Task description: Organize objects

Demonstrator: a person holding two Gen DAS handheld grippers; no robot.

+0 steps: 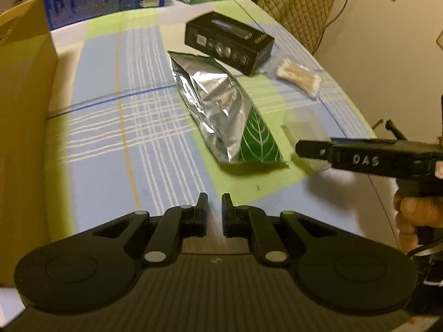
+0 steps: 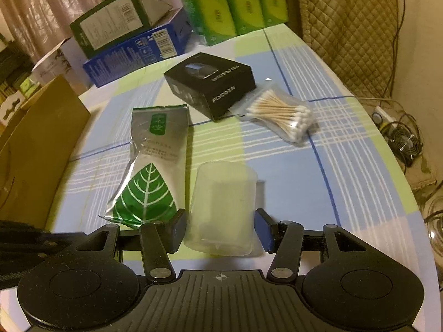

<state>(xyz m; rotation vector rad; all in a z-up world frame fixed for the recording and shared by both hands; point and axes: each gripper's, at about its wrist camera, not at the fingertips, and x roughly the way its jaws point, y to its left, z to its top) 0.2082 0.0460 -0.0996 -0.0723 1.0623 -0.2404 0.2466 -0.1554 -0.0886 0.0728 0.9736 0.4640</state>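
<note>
**Two grippers at the near edge of a checked table, four objects ahead**

Nearest in the right wrist view, the right gripper (image 2: 220,228) stands spread wide, its two blue-padded fingers (image 2: 177,228) flanking a translucent plastic cup (image 2: 221,207) that lies on its side near the table's near edge. The left pad sits just beside the cup wall; the right pad stands apart from it, so nothing is clamped. In the left wrist view, the left gripper (image 1: 214,210) hovers over bare tablecloth (image 1: 110,138) with only a narrow gap between its fingers and nothing between them.

Just left of the cup lies a silver foil pouch (image 2: 155,166) with a green leaf print, its long axis running away from the near edge. Beyond it, toward the table's middle, rests a black product box (image 2: 210,83); a clear bag of cotton swabs (image 2: 279,116) touches the box's right corner and lies toward the right edge.

Open cloth runs along the right edge (image 2: 373,166) beside the cup and swabs, and a broad bare strip lies between the pouch and a brown cardboard box (image 2: 41,152) standing at the left edge. The far edge is crowded by a blue carton (image 2: 133,52), a dark green carton (image 2: 116,25) stacked on it, and green packs (image 2: 235,8). A quilted chair back (image 2: 346,33) stands past the far right corner.
</note>
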